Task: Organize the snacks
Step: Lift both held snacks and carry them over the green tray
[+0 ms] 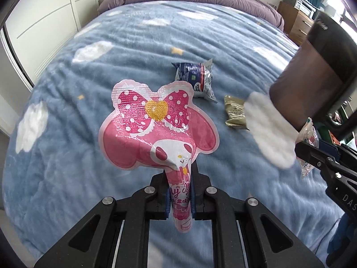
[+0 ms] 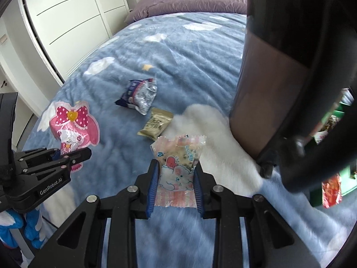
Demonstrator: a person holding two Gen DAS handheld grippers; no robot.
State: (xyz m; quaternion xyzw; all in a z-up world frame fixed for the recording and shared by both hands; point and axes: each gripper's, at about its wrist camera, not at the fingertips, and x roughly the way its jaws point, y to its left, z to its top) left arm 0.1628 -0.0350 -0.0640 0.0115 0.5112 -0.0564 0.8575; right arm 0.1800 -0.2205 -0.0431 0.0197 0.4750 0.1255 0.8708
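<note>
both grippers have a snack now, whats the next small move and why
Probably carry the right gripper with its clear candy packet toward the dark bin on its right. Both grippers are full, the left gripper clamping the pink packet, and two snacks remain on the blanket.

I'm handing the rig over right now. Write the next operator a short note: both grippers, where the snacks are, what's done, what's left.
Left gripper: shut on the pink bunny candy pack, held by its narrow stem above the bed.
Right gripper: shut on the clear pastel snack packet, also lifted.
Still on the blue cloud blanket: blue-and-silver snack packet and olive-gold packet, lying close together, near the dark brown container at right.
Done: two snacks picked up.
Left: place both held snacks, probably in that container, then collect the two on the blanket.
</note>
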